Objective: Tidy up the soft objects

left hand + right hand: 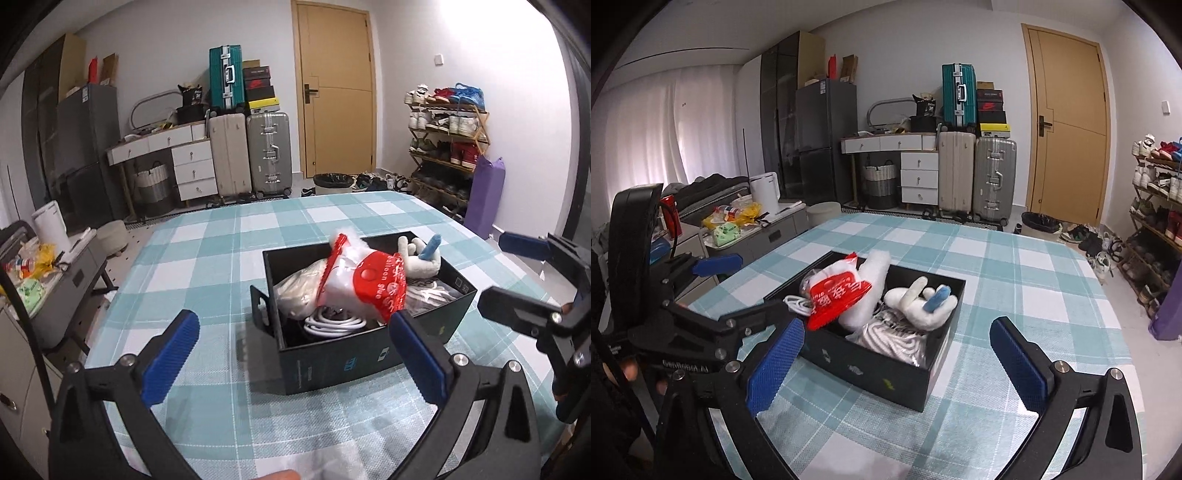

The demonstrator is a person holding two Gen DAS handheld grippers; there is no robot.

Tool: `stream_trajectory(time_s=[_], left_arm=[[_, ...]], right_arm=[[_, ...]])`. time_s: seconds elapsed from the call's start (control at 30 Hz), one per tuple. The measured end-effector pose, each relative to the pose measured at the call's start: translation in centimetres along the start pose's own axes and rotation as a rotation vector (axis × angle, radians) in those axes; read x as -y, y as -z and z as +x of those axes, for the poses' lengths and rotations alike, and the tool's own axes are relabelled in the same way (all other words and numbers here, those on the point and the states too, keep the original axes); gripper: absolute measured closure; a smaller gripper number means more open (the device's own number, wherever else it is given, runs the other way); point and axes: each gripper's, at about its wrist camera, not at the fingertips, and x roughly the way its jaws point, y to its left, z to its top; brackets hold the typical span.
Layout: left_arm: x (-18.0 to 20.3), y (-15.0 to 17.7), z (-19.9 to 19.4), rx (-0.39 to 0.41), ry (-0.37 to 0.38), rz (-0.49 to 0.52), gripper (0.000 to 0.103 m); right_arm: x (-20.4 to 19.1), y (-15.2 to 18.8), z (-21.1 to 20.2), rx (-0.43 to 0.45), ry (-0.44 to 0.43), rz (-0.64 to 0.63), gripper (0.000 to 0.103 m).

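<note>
resting on checked cloth (221,258), matte black box (871,365) of plush toy (923,306), crinkly red-white bag (369,284), both jaws wide, empty

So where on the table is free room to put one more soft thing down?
The checked tablecloth lies bare beyond the black box, toward the door, and in front of it, between the right gripper fingers. The box is crowded: red-and-white bag, white plush, cables.

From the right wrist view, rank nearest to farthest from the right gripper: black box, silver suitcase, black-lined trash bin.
1. Black box, on the checked tablecloth just ahead of the right gripper.
2. Black-lined trash bin, floor beyond the table, right.
3. Silver suitcase, against the back wall.
</note>
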Motion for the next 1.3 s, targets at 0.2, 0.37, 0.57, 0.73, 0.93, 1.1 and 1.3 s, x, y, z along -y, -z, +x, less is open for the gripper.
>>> stream_trajectory(time_s=[0.2, 0.37, 0.57, 0.73, 0.93, 1.1, 1.3], left_arm=[[-0.7, 0.8, 0.2, 0.011, -0.002, -0.023, 0.0], [-1.1, 1.0, 0.1, 0.035, -0.001, -0.042, 0.0], [-1.9, 1.5, 0.1, 0.052, -0.001, -0.076, 0.0], [-2.0, 1.8, 0.0, 0.06, 0.004, -0.085, 0.0], [-1.8, 1.8, -0.1, 0.066, -0.011, -0.077, 0.0], [-1.7, 1.7, -0.1, 0.067, -0.022, -0.077, 0.0], [-1.8, 1.6, 0.0, 0.064, -0.021, -0.079, 0.0]], right_arm=[[0.2, 0.8, 0.4, 0.031, -0.022, 0.009, 0.001], [0.3, 1.1, 0.1, 0.073, -0.03, 0.011, 0.001], [0.5, 1.6, 0.2, 0.087, -0.016, 0.001, 0.001], [1.0, 2.0, 0.4, 0.08, -0.016, 0.008, 0.001], [1.4, 2.2, 0.4, 0.087, -0.015, 0.014, 0.001], [1.2, 2.2, 0.4, 0.086, -0.005, 0.002, 0.001], [1.2, 2.3, 0.1, 0.102, -0.018, 0.007, 0.001]])
